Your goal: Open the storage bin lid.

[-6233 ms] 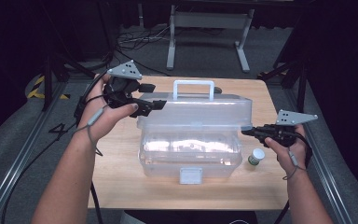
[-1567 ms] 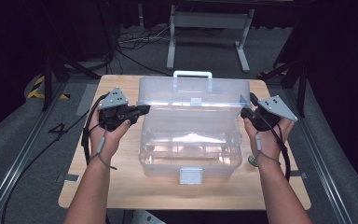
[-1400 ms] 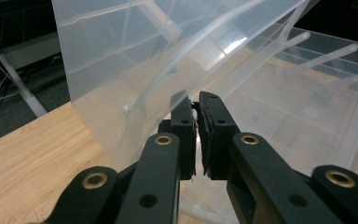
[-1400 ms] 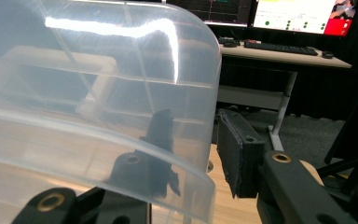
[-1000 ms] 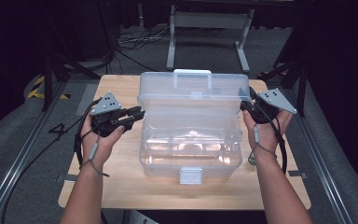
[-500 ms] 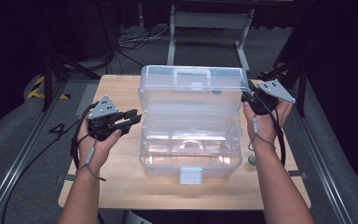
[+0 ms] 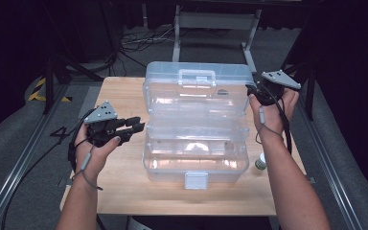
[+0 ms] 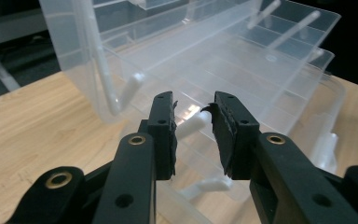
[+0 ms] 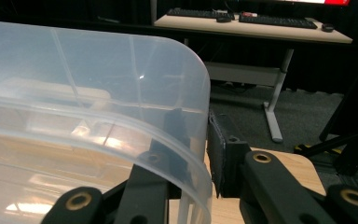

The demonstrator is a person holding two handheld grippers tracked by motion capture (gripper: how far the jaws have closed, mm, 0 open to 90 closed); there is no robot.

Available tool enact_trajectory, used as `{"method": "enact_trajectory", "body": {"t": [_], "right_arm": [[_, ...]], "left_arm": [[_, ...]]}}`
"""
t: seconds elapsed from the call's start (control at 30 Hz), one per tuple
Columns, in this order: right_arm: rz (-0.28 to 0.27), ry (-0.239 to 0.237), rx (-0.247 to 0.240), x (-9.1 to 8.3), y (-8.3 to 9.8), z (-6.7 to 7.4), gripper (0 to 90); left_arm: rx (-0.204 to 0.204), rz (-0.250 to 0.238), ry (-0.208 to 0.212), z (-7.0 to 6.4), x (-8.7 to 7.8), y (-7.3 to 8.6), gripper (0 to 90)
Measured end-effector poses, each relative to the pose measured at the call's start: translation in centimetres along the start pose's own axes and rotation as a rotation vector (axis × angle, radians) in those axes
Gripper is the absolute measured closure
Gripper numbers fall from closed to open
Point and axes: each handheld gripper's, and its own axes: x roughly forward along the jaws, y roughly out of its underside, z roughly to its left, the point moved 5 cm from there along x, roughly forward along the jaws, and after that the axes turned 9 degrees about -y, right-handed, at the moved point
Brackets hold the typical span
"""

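A clear plastic toolbox stands in the middle of the wooden bench, its white latch facing the near edge. Its lid is raised at the far side, handle uppermost, and an inner tray sits lifted between the lid and the base.

The right gripper is at the lid's right end, toward the far right of the bench. In the right gripper view the lid's rounded corner passes between the two black fingers: one finger lies against the outside of the wall and the other shows dimly through the plastic on the inner side. The fingers have just been closing, with the lid wall between them, and they appear clamped on it.

The left gripper is just beside the left wall of the toolbox, level with the tray, in the person's left hand. In the left gripper view its fingers stand apart and grasp nothing; they have just been opening. Beyond the gap lie the white arms that link the tray to the box, not touched by either finger.

A small white bottle with a green cap stands on the bench just right of the toolbox's near right corner, beside the right forearm.
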Motion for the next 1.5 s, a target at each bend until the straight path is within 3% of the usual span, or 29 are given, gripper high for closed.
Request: {"method": "enact_trajectory", "body": {"t": [0.1,0.33,0.67,0.7,0.83,1.03,1.17,1.27,1.37,1.5], "right_arm": [[0.023,0.004,-0.004,0.4,-0.2,-0.2,79.0],[0.035,-0.008,0.019,1.0,-0.3,-0.5,79.8],[0.059,-0.016,0.025,1.4,-0.4,-0.7,79.8],[0.060,-0.016,0.025,1.4,-0.4,-0.7,79.8],[0.060,-0.022,0.029,1.6,-0.4,-0.8,79.8],[0.062,-0.046,0.050,1.9,-0.3,-1.1,79.8],[0.066,-0.049,0.051,1.9,-0.3,-1.2,79.8],[0.071,-0.051,0.055,2.1,-0.3,-1.2,80.0],[0.074,-0.055,0.061,2.3,-0.3,-1.3,80.1],[0.073,-0.053,0.062,2.5,-0.4,-1.4,80.7]], "left_arm": [[0.052,0.049,0.046,-0.6,-0.2,0.7,64.5],[0.129,0.159,0.159,-2.9,0.2,2.7,63.4],[0.158,0.228,0.272,-4.6,1.8,5.5,61.9],[0.171,0.240,0.306,-5.0,2.4,6.0,61.6],[0.187,0.273,0.318,-5.2,3.5,6.8,60.9],[0.209,0.299,0.372,-5.7,4.4,7.6,60.7],[0.216,0.328,0.389,-6.0,4.7,8.0,65.0],[0.234,0.340,0.425,-6.4,5.0,8.3,68.9],[0.232,0.333,0.426,-6.4,5.2,8.4,74.7],[0.259,0.345,0.415,-6.6,5.4,8.4,77.8]]}}
